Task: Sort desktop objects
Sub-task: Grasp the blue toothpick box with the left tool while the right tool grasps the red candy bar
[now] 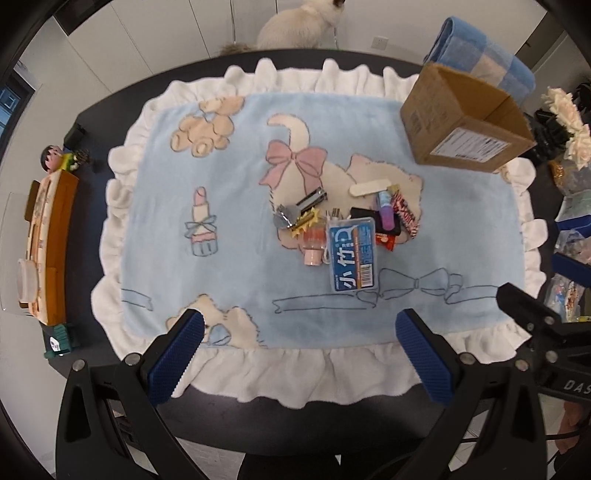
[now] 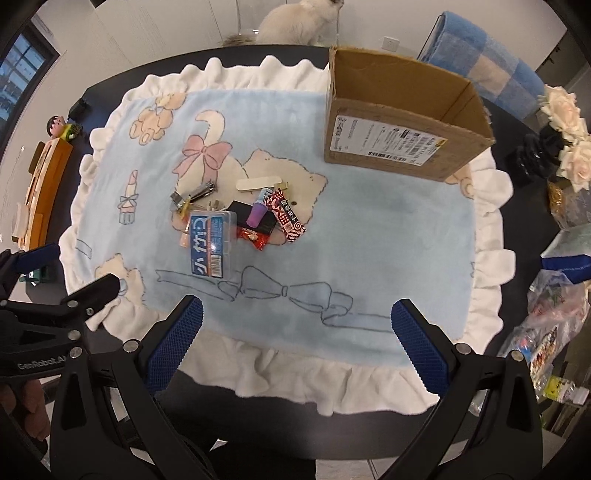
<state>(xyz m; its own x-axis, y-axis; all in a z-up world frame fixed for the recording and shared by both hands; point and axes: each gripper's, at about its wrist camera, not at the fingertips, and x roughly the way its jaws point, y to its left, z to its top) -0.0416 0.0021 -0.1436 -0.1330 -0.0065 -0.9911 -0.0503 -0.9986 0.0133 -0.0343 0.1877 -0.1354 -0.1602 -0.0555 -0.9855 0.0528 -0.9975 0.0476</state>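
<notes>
Several small items sit heaped mid-mat — a blue toothpick box (image 1: 354, 254), nail clippers (image 1: 312, 201), a nail file (image 1: 370, 186) and snack bars (image 2: 289, 219). At two o'clock stands an open cardboard box (image 2: 399, 147). Left claw (image 1: 301, 354) and right claw (image 2: 297, 345) hover wide apart, empty, over the mat's (image 1: 229, 229) near edge on the dark counter (image 1: 92, 236).

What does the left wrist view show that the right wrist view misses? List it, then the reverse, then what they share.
Only the left wrist view: the pink cup beside the pile, shown in full.
Only the right wrist view: the shipping label facing the camera, and a hand at the lower left.
Both: the cardboard box, the blue plastic case, the nail file, the cat behind the table, and both tools open over the mat's near edge.
</notes>
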